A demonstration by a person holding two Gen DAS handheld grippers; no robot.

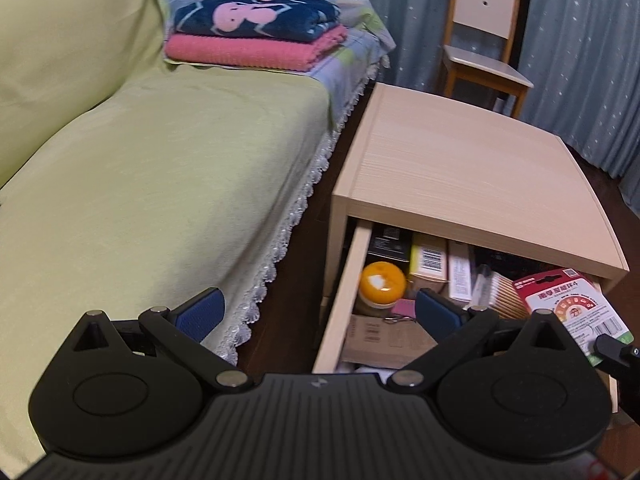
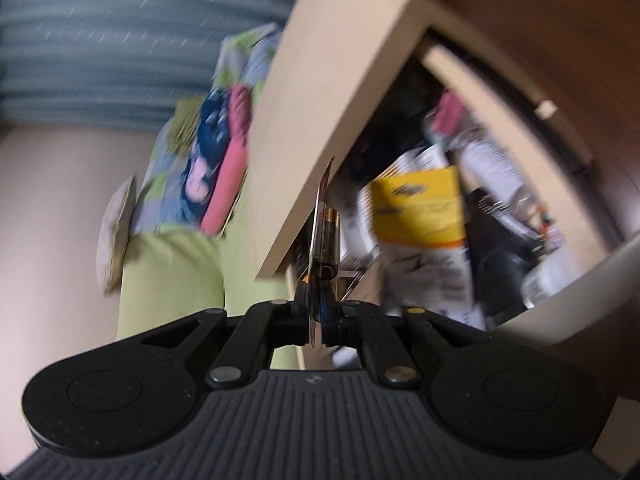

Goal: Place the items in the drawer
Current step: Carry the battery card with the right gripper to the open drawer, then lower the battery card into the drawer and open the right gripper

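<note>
Matte black two-finger left gripper [image 1: 320,312]: ribbed dark-grey housing, two round black lobes with oval recesses, triangular cut-outs, silver pivot pins, blue finger pads [image 1: 202,314]. Black right gripper [image 2: 326,316]: identical ribbed housing, lobes, silver pins.

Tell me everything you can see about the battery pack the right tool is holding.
The battery pack is a flat blister card, red at the top with a hang slot, white below with printed text, a coloured dial graphic and a barcode. The right tool is shut on its lower edge. In the right wrist view it shows edge-on, a thin card with a clear bubble over gold-and-black cells. It hangs tilted over the open drawer, at its right side; whether it touches the contents is unclear.
</note>
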